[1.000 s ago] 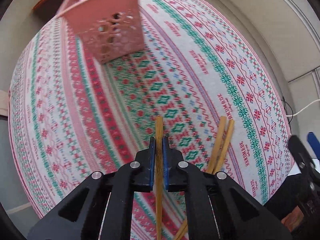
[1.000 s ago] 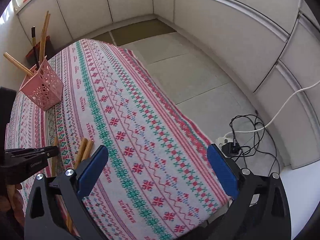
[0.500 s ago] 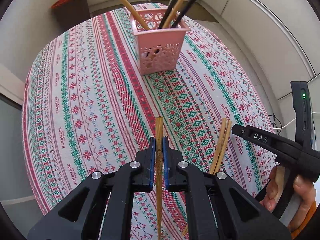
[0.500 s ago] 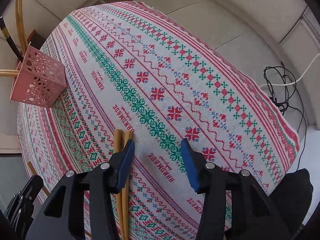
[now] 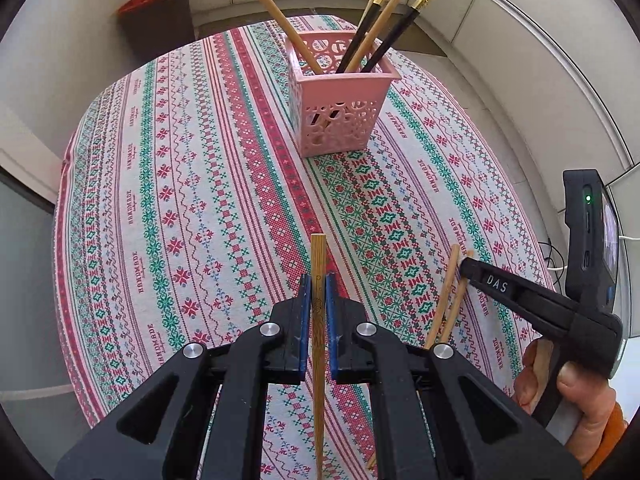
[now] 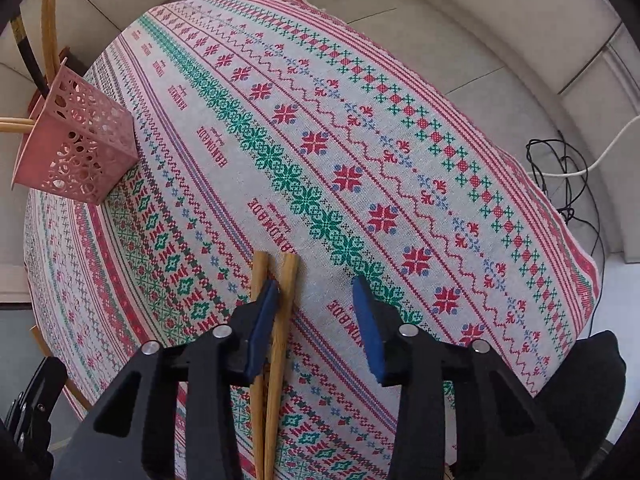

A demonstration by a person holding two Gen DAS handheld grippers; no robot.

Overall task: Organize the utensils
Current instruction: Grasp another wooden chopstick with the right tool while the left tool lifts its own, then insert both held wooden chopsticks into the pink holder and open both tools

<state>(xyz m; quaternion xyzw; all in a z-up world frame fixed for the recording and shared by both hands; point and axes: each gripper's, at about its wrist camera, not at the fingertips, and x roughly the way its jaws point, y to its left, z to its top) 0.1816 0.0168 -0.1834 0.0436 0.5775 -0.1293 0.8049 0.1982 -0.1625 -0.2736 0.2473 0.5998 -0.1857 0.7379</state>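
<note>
My left gripper [image 5: 319,280] is shut on a single wooden chopstick [image 5: 319,256] and holds it above the patterned tablecloth [image 5: 192,184]. A pink lattice basket [image 5: 340,116] stands farther ahead with several wooden and black chopsticks leaning in it. My right gripper [image 6: 316,296] is open, low over two wooden chopsticks [image 6: 286,280] that lie side by side on the cloth; its left finger sits between them, with one chopstick inside the gap. In the left wrist view the right gripper [image 5: 520,292] reaches onto that pair [image 5: 448,292].
The basket also shows at the left of the right wrist view [image 6: 76,148]. A dark bin [image 5: 156,12] stands beyond the table's far edge. Cables and a power strip [image 6: 560,176] lie on the floor to the right.
My left gripper has lifted and tilted up with its chopstick, bringing the basket into fuller view. My right gripper has dropped onto the two chopsticks and narrowed its opening.
</note>
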